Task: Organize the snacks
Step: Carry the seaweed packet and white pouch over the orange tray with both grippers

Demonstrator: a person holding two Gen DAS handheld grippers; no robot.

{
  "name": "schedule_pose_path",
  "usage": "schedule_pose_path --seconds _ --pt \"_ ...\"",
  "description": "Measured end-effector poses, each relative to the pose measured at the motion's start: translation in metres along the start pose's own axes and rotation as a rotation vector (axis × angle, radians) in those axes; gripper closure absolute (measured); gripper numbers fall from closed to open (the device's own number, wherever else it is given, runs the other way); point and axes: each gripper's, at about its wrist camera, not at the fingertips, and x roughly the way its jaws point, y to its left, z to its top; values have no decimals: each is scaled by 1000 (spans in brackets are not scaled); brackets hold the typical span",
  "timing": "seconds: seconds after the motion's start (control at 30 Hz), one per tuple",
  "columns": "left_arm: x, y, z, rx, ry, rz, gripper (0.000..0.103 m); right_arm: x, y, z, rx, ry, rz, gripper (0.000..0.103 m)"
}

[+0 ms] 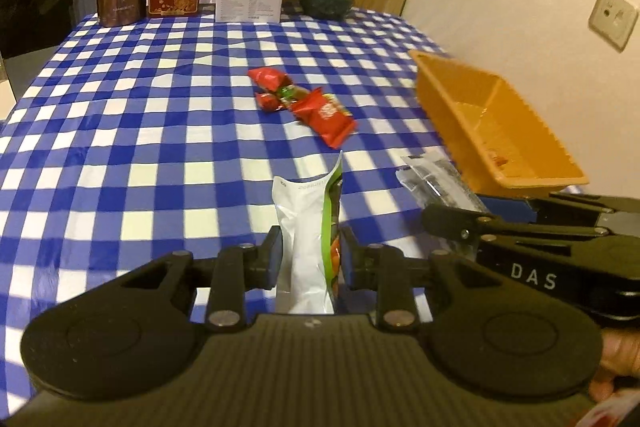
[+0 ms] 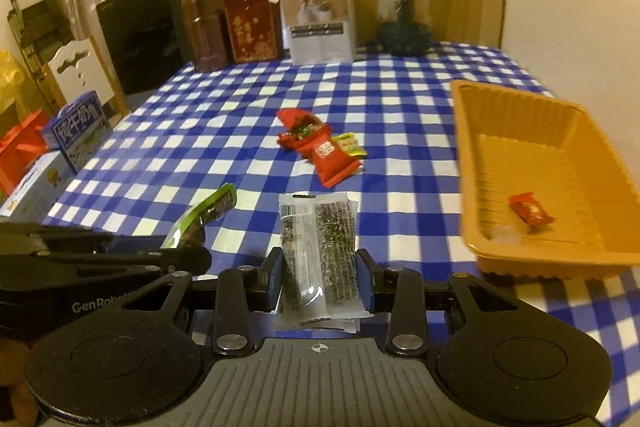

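Both grippers loaded above table's near edge, left gripper [image 1: 308, 259] clamped on white-green pouch [image 1: 306, 227], right gripper [image 2: 320, 277] on seaweed packet [image 2: 318, 247]; slick film could slip before reaching orange tray [image 2: 472, 163] at right edge, red snacks [image 2: 320, 143] mid-table.

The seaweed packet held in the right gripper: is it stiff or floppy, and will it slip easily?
The seaweed packet stands upright between the right gripper fingers without drooping, so it is probably fairly stiff and light. Its clear wrapper looks glossy, so it may slip if the grip loosens.
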Motion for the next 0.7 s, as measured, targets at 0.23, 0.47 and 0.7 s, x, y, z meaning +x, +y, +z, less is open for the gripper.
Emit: schedule_pose_path --seconds 0.23,0.47,0.7 --pt "-25 -25 -4 -14 -23 -33 77 -39 -12 -6 46 -30 -27 65" --pt "-38 -46 -4 2 -33 -60 77 -66 -26 -11 85 -47 -61 65" --pt "-47 -64 -2 14 -45 -80 77 -86 -38 -13 114 -66 -81 65"
